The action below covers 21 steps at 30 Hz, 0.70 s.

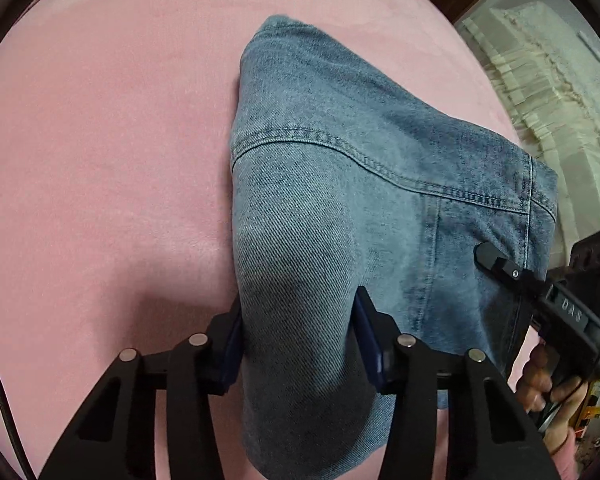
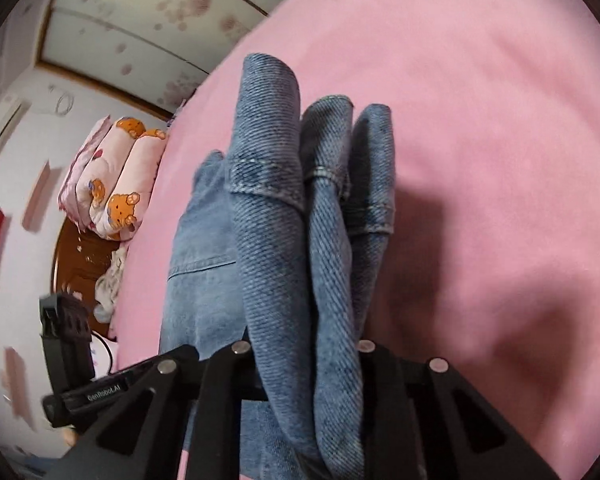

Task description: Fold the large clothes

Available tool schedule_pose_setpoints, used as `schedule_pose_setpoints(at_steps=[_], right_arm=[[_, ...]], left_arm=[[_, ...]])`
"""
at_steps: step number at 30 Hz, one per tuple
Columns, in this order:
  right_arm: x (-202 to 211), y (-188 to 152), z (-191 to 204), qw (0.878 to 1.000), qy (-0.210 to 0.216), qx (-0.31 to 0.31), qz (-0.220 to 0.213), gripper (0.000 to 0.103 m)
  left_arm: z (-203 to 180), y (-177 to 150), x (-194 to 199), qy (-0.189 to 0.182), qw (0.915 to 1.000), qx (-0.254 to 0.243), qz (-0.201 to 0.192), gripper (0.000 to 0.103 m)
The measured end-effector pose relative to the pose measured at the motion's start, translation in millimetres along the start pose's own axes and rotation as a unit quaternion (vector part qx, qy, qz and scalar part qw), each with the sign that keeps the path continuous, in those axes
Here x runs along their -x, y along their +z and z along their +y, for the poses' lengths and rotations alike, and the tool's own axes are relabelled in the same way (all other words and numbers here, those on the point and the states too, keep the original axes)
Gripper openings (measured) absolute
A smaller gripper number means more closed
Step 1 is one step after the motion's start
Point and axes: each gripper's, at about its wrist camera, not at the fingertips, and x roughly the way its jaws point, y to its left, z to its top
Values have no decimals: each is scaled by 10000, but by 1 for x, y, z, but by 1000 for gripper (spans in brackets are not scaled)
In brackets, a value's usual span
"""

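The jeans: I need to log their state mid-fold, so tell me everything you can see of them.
The jeans are washed blue denim with pale double stitching along a curved seam and down one side. They are bunched and doubled over, partly lifted above the pink bedspread. The left gripper pinches a thick fold at the near end; the right gripper clamps several stacked layers, whose hemmed ends stick out beyond its fingers. Nothing else touches them.

right tongs' pads: hidden inside the bunched denim garment (image 2: 312, 264).
garment's lower end: cut off by the bottom edge in both views.
left tongs' (image 1: 298, 344) pads: mostly covered by fabric.
wall beside the bed (image 2: 480, 100): blurred, its marks unreadable.
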Motion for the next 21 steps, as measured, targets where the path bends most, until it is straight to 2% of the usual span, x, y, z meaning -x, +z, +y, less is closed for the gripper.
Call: schedule_pose_setpoints(at_steps=[4,8,15,21], right_arm=[[15,-8,48,9984,-207,508,-161,17],[18,-20,94,9969,-164,747,-201,17],[-16,-57,194,9950,88,950,-301,17],[-84,-83,290,9938,561,918,-299,17]], left_arm=[[17,-13,32,-98,9999,14,-110,45],[47,-19,63,-213,9996,121,-153,45],[138,-14,152,239,9985,-30,-486,45],[231,4,219,805,9931,-117,-839,45]])
